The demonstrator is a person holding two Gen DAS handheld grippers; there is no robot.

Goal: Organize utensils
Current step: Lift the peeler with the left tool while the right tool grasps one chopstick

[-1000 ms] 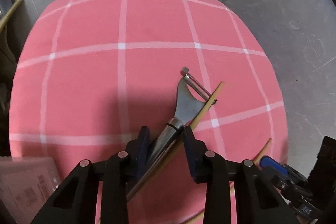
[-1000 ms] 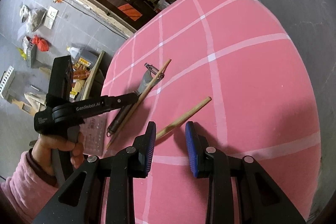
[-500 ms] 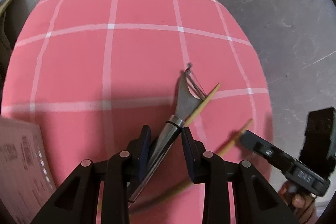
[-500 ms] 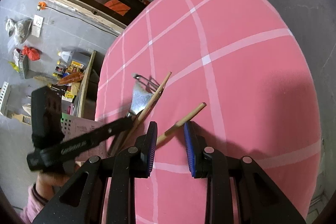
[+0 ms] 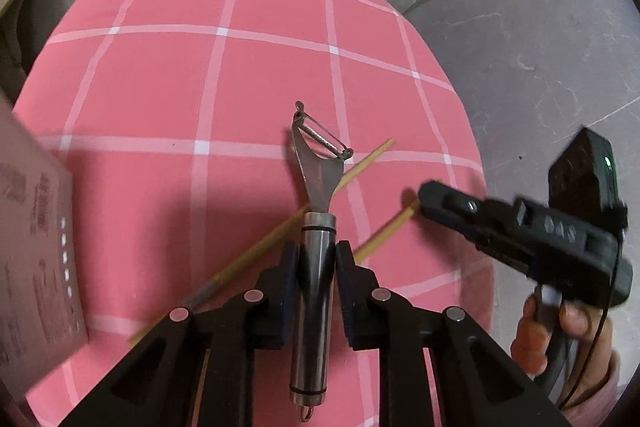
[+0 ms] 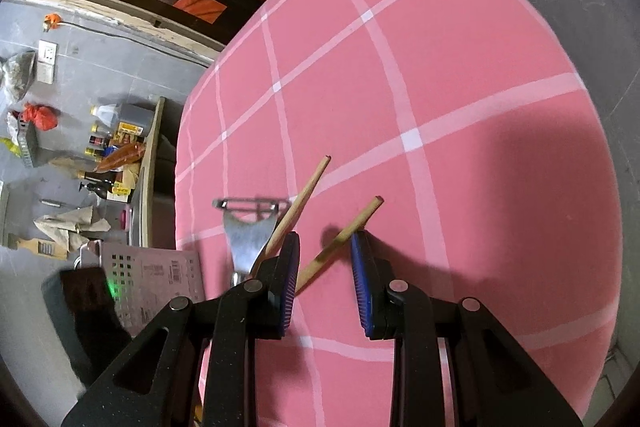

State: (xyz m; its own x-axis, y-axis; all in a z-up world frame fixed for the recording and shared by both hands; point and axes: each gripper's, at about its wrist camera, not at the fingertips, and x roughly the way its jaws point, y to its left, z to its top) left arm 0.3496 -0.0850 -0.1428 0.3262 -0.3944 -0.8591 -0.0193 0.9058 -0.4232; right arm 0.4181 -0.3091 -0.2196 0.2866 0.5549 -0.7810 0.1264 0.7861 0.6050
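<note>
A steel peeler [image 5: 316, 259] lies on the pink checked tablecloth [image 5: 180, 87], blade end away from me. My left gripper [image 5: 317, 255] is closing, with both pads against its round handle. One wooden chopstick [image 5: 256, 257] runs slantwise under the peeler. A second chopstick [image 6: 348, 229] lies between the fingers of my right gripper [image 6: 325, 247], which stands open far wider than the stick. From the right wrist the peeler head [image 6: 248, 227] and the first chopstick [image 6: 304, 197] sit just left of that gripper. The right gripper [image 5: 436, 197] reaches in from the right.
A pale perforated box [image 5: 36, 247] stands at the table's left edge, also seen as the box [image 6: 152, 275]. The table edge [image 5: 460, 115] drops to a grey floor on the right. A person's hand [image 5: 560, 331] holds the right gripper. Clutter lies beyond the far edge.
The left jaws have narrowed onto the peeler handle, and the peeler has swung in line with the gripper. The right gripper has slid along the second chopstick, closer to the peeler.
</note>
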